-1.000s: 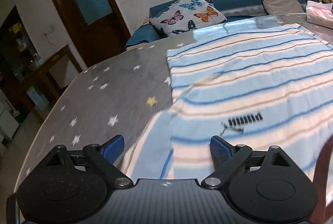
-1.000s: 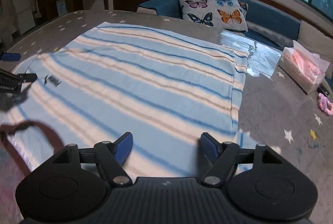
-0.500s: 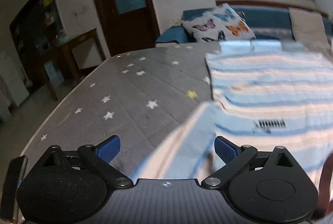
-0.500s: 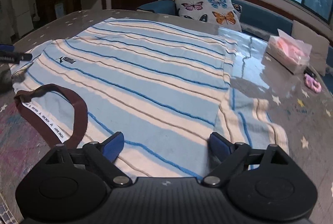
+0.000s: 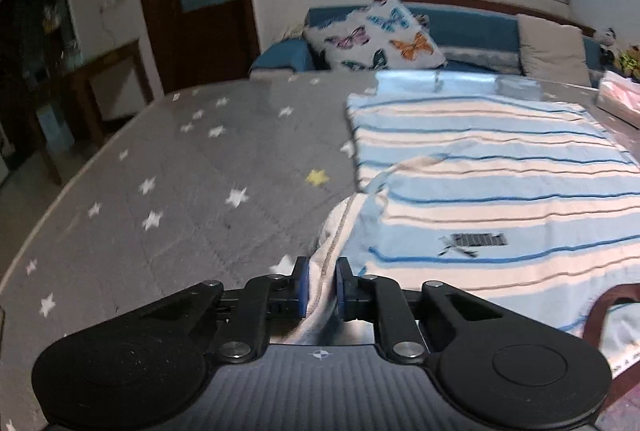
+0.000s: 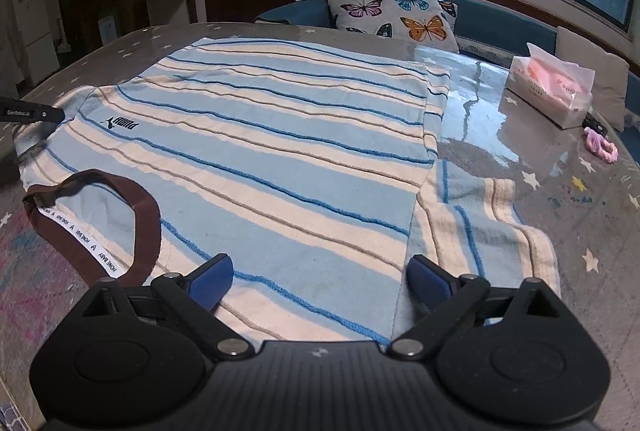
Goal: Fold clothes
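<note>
Striped blue-and-cream shirt (image 6: 280,151) with brown collar (image 6: 140,207) flat on grey star-print desk (image 5: 180,171), left hand-held gripper (image 5: 320,291) pinching its sleeve edge, right hand-held gripper (image 6: 320,275) spread over the near hem, butterfly cushion (image 6: 394,13) and tissue box (image 6: 548,91) far right.

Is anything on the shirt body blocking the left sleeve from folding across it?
Nothing visible. The left gripper pinches the left sleeve; the shirt body lies bare, and the tissue box sits off it.
</note>
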Motion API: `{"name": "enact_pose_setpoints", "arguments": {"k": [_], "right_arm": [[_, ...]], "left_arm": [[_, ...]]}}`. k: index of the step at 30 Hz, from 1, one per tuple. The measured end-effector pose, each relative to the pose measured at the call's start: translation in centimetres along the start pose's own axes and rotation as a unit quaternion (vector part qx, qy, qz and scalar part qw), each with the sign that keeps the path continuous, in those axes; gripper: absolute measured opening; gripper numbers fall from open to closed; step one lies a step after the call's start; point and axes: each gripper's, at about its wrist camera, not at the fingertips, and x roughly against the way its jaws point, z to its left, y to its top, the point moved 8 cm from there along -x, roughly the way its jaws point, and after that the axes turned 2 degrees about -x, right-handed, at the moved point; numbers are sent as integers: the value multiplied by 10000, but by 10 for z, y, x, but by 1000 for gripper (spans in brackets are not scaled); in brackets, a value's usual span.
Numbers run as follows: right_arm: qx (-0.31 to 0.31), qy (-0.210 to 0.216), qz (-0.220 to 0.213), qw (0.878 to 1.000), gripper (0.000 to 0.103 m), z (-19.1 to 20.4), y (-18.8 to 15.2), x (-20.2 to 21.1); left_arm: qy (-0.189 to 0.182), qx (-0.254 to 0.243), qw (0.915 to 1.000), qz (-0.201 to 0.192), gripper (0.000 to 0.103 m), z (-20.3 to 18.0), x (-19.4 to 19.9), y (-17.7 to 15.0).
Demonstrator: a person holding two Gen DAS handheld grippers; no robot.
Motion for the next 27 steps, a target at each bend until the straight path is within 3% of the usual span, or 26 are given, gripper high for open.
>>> {"name": "enact_pose_setpoints", "arguments": {"k": [4,10,17,20,23,27], "right_arm": [[-37,0,-1,10000,98,0,0,-2],[-46,-5,-12,10000,98,0,0,-2],[-53,7,-19,10000,98,0,-1,-2],[-61,2,-32,10000,99,1,-1,-2],[-73,2,-44,10000,99,0,-1,-1],[-67,7,-35,10000,99,0,-1,-2]], "left_arm": [[-50,-550,9983,-211,15,-31,15,2],[-365,-1301,9906,-226,34,-76,21,-12],[-343,-1106,9924,-405,51,-71,32,-2],[-246,-985,9944,-309,51,-65,24,1],[-435,-559,9974,-108,50,-58,12,3],[-606,-106,9981,61,41,-47,3,6]]}}
